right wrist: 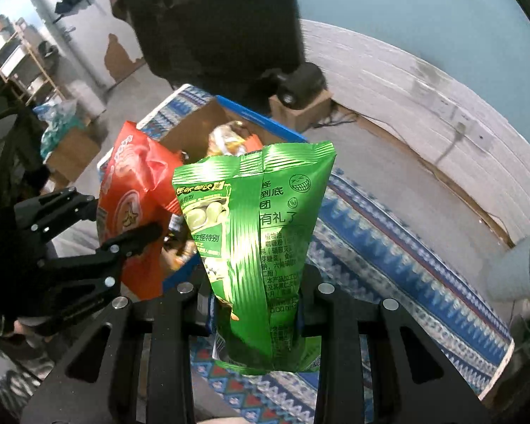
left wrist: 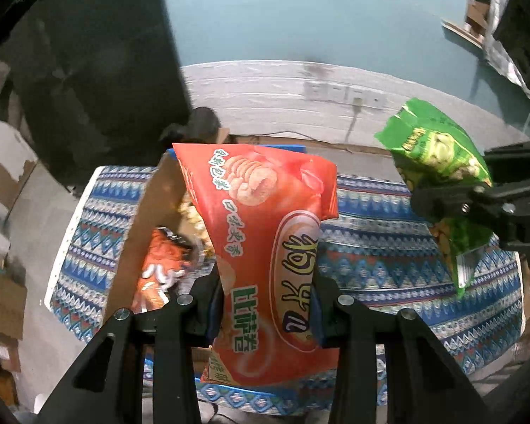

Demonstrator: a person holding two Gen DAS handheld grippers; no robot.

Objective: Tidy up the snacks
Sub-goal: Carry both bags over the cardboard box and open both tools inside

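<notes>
My left gripper (left wrist: 266, 312) is shut on a red chip bag (left wrist: 265, 233) and holds it upright in the air, just right of an open cardboard box (left wrist: 148, 219). The box holds several snack packs, an orange one (left wrist: 162, 265) among them. My right gripper (right wrist: 256, 312) is shut on a green pea-snack bag (right wrist: 258, 233) and holds it up above the table. In the left wrist view the green bag (left wrist: 438, 155) and the right gripper (left wrist: 452, 201) are at the right. In the right wrist view the red bag (right wrist: 137, 194), the left gripper (right wrist: 123, 226) and the box (right wrist: 194, 123) are at the left.
A blue patterned cloth (left wrist: 388, 254) covers the table. A white cup (right wrist: 516, 268) lies at the table's right end. A dark chair (right wrist: 215, 17) stands behind the box. A small cardboard box with a dark object on it (right wrist: 300, 95) sits on the floor by the wall.
</notes>
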